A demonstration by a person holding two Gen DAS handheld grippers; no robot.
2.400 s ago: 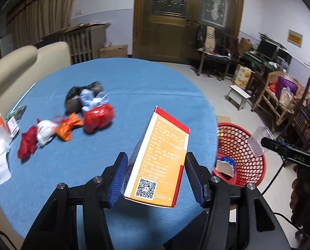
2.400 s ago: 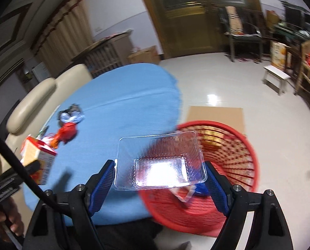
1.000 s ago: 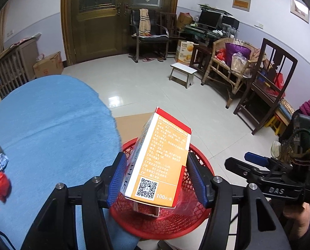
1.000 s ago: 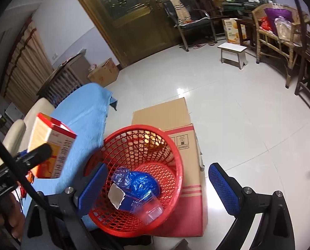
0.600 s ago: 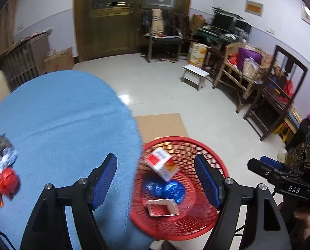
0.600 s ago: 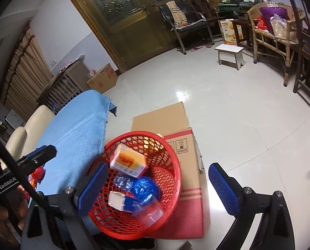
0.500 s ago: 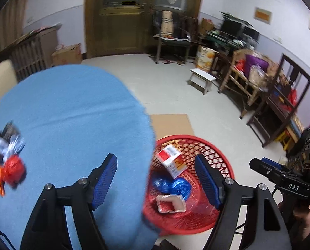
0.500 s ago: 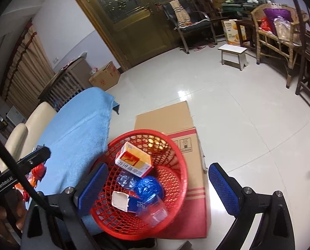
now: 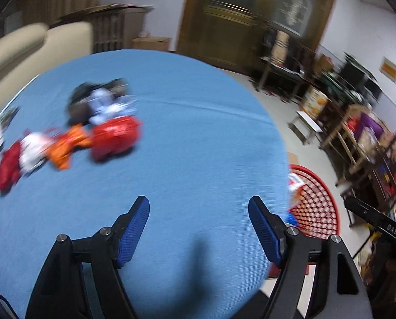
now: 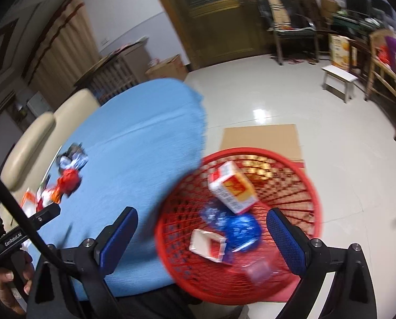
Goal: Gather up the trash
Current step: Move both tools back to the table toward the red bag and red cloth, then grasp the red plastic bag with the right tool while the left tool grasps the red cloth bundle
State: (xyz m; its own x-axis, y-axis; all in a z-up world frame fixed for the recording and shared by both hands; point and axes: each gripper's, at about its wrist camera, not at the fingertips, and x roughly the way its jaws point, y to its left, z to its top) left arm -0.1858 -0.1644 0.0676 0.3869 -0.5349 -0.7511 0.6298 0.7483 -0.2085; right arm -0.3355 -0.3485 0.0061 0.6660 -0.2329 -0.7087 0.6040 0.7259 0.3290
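The left gripper (image 9: pixel 198 226) is spread wide with nothing in it, above the blue table (image 9: pixel 198 138). Its jaws have just been opening. The right gripper (image 10: pixel 202 235) is also spread and empty, over the red basket (image 10: pixel 307 183). This looks like the step of going back for more trash. Next, the left one should go to the pile of wrappers (image 9: pixel 113 137) far across the table and pinch one. The basket holds an orange box (image 10: pixel 232 187), a blue wrapper (image 10: pixel 241 228) and a small white box (image 10: pixel 207 244)
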